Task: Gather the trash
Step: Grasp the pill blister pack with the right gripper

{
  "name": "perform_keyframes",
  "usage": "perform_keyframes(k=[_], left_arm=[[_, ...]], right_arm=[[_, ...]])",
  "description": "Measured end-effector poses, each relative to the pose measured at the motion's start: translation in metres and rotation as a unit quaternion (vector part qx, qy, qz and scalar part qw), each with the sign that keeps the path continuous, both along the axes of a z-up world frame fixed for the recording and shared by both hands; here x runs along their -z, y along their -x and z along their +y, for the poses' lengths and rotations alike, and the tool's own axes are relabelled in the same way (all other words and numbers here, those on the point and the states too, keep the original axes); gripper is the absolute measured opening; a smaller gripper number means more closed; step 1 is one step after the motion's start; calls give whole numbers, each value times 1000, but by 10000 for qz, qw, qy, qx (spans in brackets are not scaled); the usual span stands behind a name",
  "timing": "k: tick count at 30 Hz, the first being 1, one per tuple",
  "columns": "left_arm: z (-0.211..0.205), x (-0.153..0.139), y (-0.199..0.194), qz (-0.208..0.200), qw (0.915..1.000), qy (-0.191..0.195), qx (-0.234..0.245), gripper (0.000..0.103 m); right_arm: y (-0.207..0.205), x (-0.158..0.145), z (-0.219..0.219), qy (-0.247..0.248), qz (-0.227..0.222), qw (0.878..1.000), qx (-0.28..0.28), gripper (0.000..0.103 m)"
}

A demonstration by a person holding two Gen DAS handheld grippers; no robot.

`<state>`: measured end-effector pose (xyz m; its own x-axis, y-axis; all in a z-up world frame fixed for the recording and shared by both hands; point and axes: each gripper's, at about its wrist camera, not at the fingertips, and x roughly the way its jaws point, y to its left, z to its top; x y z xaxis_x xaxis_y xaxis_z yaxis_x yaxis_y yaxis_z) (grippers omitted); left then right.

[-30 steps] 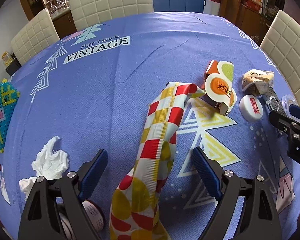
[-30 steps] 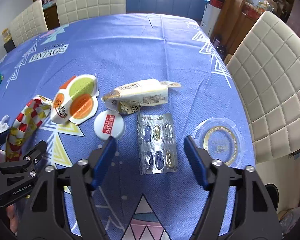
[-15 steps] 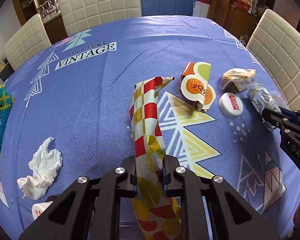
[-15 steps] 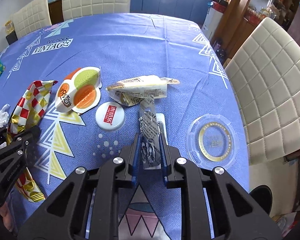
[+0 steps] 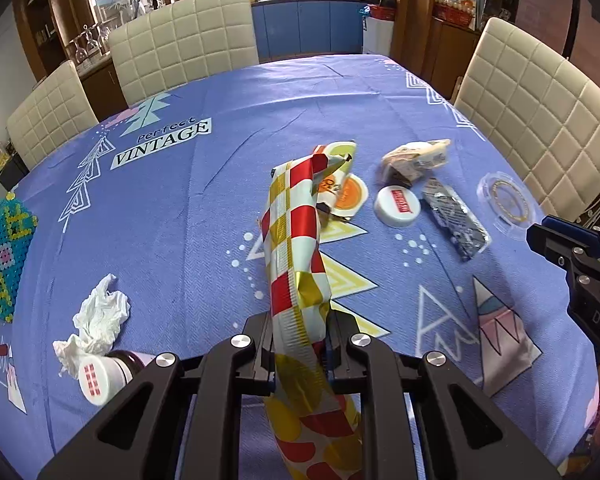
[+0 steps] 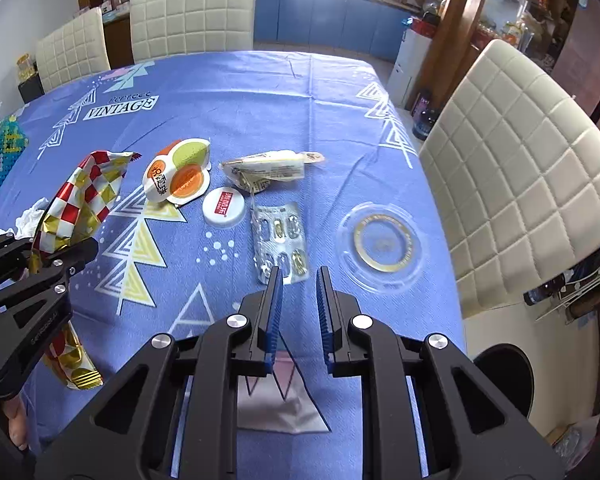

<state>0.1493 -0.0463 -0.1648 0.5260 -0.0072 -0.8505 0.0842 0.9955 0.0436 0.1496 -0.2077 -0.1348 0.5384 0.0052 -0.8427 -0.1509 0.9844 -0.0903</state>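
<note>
the red, white and gold checked wrapper point(image 5: 296, 248) is long and crinkled, pinched near its lower part in the left tongs point(image 5: 300, 344) and rising off the bench with its far tip curling over the orange and green snack pack point(image 6: 178, 176). right of that pack lies a white round lid point(image 6: 224, 207) with a red label, and behind the lid a crumpled cream packet point(image 6: 270, 170). a silver blister pack point(image 6: 280, 240) lies flat on the cloth just ahead of the right tongs point(image 6: 298, 280), seemingly not held. a clear round lid point(image 6: 382, 246) with a gold ring sits to its right. a crumpled white tissue point(image 5: 98, 318) lies at the left beside a small capped bottle point(image 5: 104, 372).
</note>
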Motion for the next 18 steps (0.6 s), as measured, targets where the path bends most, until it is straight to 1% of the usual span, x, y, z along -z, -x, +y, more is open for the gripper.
perform_keyframes(k=[7, 9, 12, 14, 16, 17, 18], left_arm=[[-24, -14, 21, -172, 9997, 56, 151, 16], [-26, -15, 25, -175, 9998, 46, 85, 16], [-22, -18, 28, -201, 9998, -13, -96, 16], [-18, -21, 28, -251, 9995, -84, -179, 16], [-12, -24, 26, -313, 9990, -143, -269, 16], [-8, -25, 24, -335, 9988, -151, -321, 16], [-5, -26, 21, -347, 9986, -150, -368, 16]], right_arm=[[33, -16, -20, -38, -179, 9998, 115, 19], [38, -19, -26, -80, -203, 9997, 121, 19], [38, -21, -31, -417, -110, 9991, 55, 20], [36, -24, -29, -503, -193, 9985, 3, 21], [30, -24, -24, -609, -134, 9980, -92, 21], [25, -23, -21, -632, -138, 9978, -117, 24], [22, -21, -18, -664, -110, 9976, -174, 42]])
